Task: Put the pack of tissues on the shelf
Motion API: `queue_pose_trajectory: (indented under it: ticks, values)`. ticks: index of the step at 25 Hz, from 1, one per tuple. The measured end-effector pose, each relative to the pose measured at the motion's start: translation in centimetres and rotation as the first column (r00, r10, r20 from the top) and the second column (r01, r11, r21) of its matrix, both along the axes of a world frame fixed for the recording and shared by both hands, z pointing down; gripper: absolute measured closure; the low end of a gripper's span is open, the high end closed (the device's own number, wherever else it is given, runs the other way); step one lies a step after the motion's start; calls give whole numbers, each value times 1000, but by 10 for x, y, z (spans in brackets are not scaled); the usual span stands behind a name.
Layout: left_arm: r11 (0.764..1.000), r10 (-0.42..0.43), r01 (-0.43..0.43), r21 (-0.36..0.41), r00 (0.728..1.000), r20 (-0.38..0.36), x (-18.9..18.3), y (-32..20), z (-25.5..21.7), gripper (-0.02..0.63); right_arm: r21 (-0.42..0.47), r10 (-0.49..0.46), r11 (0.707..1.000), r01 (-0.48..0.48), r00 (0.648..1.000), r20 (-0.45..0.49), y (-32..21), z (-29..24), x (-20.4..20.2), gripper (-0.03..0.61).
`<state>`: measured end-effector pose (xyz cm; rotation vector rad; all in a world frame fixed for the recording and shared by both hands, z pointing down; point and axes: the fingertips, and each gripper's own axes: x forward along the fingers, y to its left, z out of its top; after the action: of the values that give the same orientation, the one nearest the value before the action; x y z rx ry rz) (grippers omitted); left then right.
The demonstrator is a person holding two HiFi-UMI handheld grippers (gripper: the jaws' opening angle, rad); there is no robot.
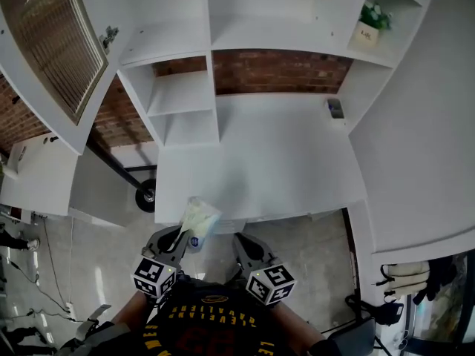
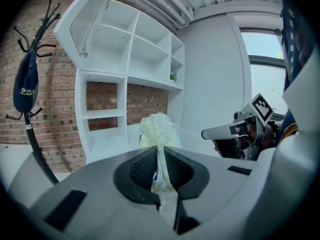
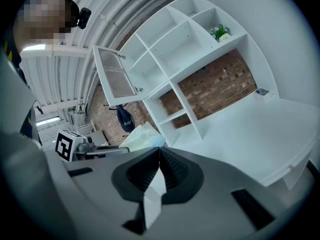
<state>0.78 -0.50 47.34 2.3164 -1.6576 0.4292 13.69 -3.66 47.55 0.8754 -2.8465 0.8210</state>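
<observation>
The pack of tissues (image 1: 199, 222), pale yellow-green with a blue mark, is pinched by its lower end in my left gripper (image 1: 180, 237), just in front of the white desk's near edge. In the left gripper view the pack (image 2: 158, 130) stands up between the dark pads, with the white shelf unit (image 2: 107, 114) beyond it. My right gripper (image 1: 242, 241) hovers beside the left one; its jaws meet with nothing between them (image 3: 159, 154). From the right gripper view the pack (image 3: 143, 136) shows to the left.
The white desk (image 1: 282, 162) runs under the shelf unit (image 1: 182, 102) against a brick wall. A small potted plant (image 1: 369, 22) stands on an upper right shelf, a small dark object (image 1: 335, 108) at the desk's back right. A slatted cabinet door (image 1: 52, 43) hangs open upper left. A coat rack (image 2: 26, 84) stands left.
</observation>
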Motion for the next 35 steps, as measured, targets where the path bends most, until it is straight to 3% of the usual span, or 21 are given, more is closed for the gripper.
queue_pose_trajectory:
  ticks: [7, 13, 24, 35]
  values:
    - [1000, -3, 3, -28, 1000, 7, 29, -11, 10, 583, -25, -32, 999, 32, 999, 4, -17, 9, 16, 571]
    - [1000, -18, 18, -18, 1000, 6, 26, -30, 6, 583, -48, -41, 998, 40, 999, -6, -34, 14, 14, 571]
    - [999, -16, 17, -42, 1000, 18, -22, -81, 6, 583, -28, 15, 999, -15, 1000, -16, -94, 5, -8, 571]
    - [1000, -18, 18, 16, 1000, -3, -82, -138, 5, 583, -12, 23, 1000, -24, 998, -61, -144, 2, -61, 571]
